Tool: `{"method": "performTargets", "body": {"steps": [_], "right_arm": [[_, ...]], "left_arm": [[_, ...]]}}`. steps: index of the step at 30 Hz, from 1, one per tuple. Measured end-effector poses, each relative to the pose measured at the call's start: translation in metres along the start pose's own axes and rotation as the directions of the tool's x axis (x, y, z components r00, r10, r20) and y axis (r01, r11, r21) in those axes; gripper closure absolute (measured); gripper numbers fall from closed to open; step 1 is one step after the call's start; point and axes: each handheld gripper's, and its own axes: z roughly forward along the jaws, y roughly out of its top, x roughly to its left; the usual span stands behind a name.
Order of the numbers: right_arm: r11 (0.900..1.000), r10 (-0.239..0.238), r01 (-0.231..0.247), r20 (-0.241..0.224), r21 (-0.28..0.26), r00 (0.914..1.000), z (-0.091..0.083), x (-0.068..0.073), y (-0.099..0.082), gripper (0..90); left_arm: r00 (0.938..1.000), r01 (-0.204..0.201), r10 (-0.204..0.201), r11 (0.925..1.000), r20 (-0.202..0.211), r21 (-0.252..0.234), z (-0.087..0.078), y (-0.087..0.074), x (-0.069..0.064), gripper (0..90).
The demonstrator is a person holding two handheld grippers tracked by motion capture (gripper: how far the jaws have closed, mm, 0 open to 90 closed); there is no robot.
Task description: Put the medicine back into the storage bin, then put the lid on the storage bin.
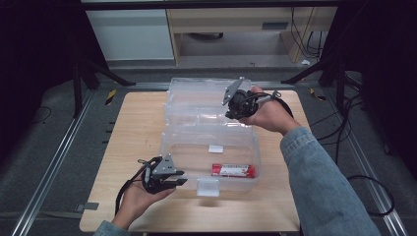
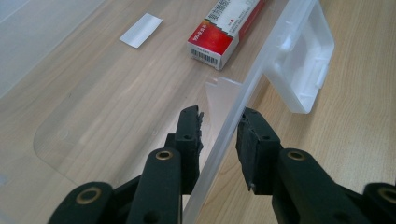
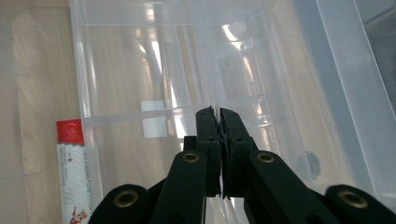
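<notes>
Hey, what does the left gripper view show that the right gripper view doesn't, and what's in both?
Left gripper view: the left gripper shut on the clear box's front wall, the box's latch flap, and the barcode end of the red-and-white carton. Right gripper view: the right gripper shut on a thin clear partition, with clear compartments beyond. Shared: the carton, the white label and the wooden table.

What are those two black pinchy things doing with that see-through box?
A person is working a clear plastic box on a wooden table. The left gripper is clamped on the box's front wall, steadying it. The right gripper is shut on a thin edge of the clear lid, which is open. A red and white carton lies inside the box.
</notes>
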Motion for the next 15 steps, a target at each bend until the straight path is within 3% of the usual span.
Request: {"method": "performTargets", "body": {"steps": [15], "right_arm": [[0.9990, 0.016, -0.016, -0.005, -0.043, 0.9999, -0.011, 0.014, -0.002, 88.3]], "left_arm": [[1.0000, 0.002, -0.002, 1.0000, -0.004, -0.002, 0.001, 0.001, 0.000, 69.9]]}}
